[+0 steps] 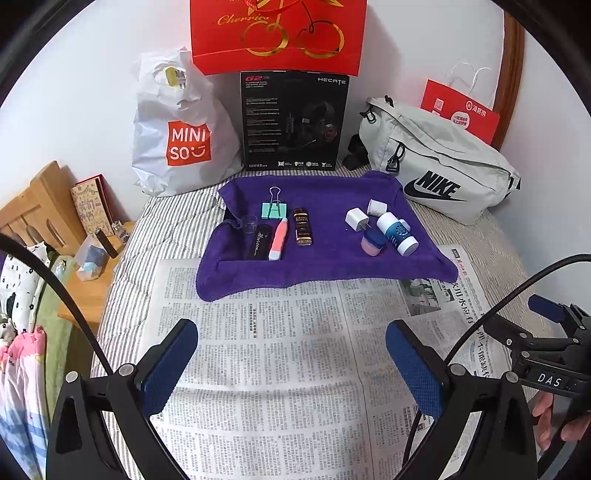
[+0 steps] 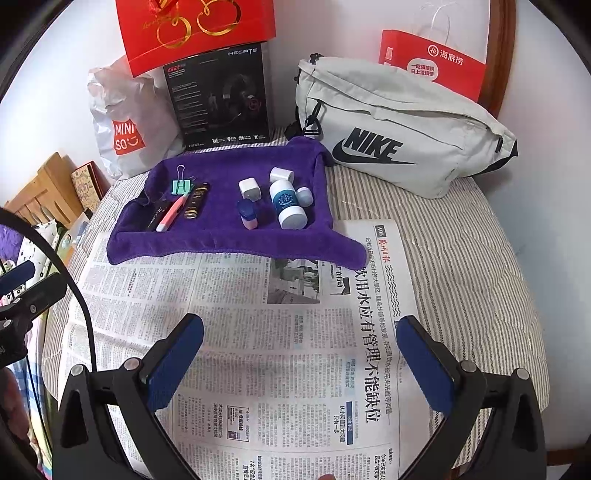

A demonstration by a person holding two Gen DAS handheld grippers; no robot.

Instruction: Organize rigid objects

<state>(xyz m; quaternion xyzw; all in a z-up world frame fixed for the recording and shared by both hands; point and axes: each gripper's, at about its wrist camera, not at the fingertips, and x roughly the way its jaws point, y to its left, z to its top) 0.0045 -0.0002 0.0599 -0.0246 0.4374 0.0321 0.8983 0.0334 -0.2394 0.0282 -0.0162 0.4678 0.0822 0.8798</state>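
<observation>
A purple towel [image 1: 325, 266] [image 2: 229, 247] lies on the newspaper and carries two groups of small items. On its left are a green binder clip [image 1: 274, 209] [image 2: 181, 186], a small clear cup [image 1: 250, 223], a black flat case [image 1: 260, 240], a pink-and-white pen-like tool [image 1: 278, 239] [image 2: 170, 214] and a dark brown bottle [image 1: 303, 226] [image 2: 196, 205]. On its right are two white plug adapters [image 1: 357, 219] [image 2: 249, 189], a blue-and-white bottle [image 1: 397, 232] [image 2: 287, 205] and a pink jar with a blue lid [image 1: 371, 242] [image 2: 246, 215]. My left gripper [image 1: 291, 365] and right gripper [image 2: 300, 363] hover open over the newspaper, nothing between their fingers.
A spread newspaper [image 1: 280, 362] [image 2: 258, 350] covers the striped bed. Behind the towel stand a white Miniso bag [image 1: 177, 133], a black headset box [image 1: 293, 122], a red gift bag [image 1: 277, 35], a grey Nike pouch [image 1: 439, 162] and a red paper bag [image 1: 460, 112]. A wooden shelf [image 1: 44, 206] stands left.
</observation>
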